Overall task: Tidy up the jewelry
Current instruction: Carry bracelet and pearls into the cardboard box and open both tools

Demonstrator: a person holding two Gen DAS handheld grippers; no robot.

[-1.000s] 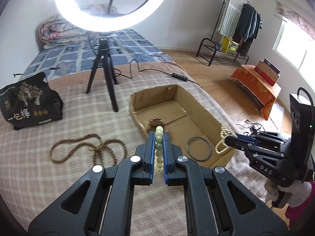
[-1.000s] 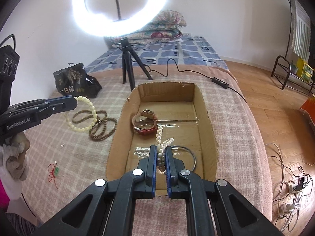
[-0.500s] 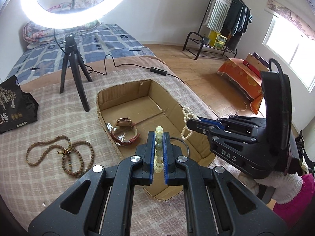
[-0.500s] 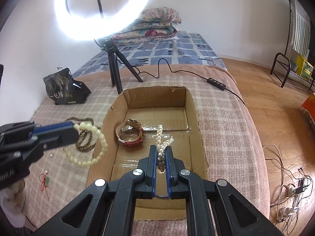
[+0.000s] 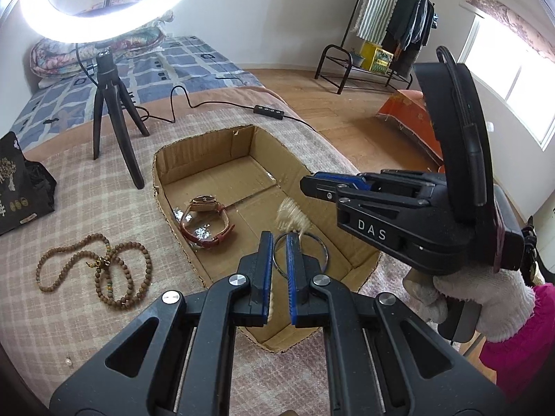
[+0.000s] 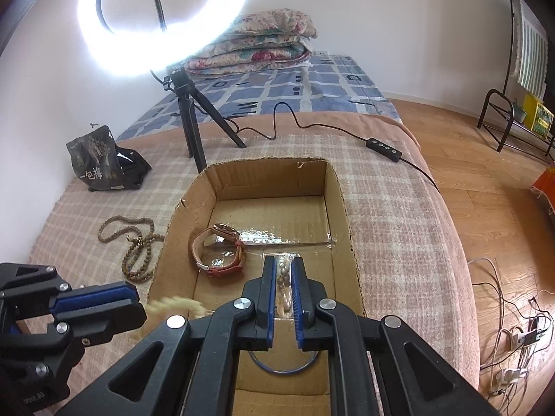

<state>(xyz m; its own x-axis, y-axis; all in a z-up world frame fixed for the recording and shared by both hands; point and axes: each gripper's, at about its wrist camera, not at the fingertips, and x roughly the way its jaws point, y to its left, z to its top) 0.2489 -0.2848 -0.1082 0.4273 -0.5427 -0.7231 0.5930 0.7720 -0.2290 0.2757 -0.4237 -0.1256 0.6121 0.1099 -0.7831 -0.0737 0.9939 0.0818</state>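
An open cardboard box [image 5: 204,149] [image 6: 267,173] lies on the bed. Inside are a red-strapped watch [image 5: 208,222] [image 6: 222,249] and a thin metal bangle [image 5: 321,246] [image 6: 263,367]. My left gripper [image 5: 278,239] [image 6: 138,306] is open over the box's near end; a blurred pale green bead bracelet [image 6: 173,303] is falling just beside its tips. My right gripper [image 6: 283,270] [image 5: 307,183] is open above the box; a blurred pearl necklace [image 5: 291,216] [image 6: 282,277] drops from it. A brown bead necklace [image 5: 104,270] [image 6: 135,242] lies on the blanket left of the box.
A ring light on a black tripod [image 5: 111,104] [image 6: 190,114] stands behind the box, its cable and switch [image 5: 269,111] [image 6: 383,147] trailing right. A black bag [image 5: 17,187] [image 6: 100,159] lies at the left. The bed edge falls to wooden floor on the right.
Both grippers have opened. The green bracelet has left my left gripper and the pearl necklace has left my right one; both are blurred, falling toward the box.
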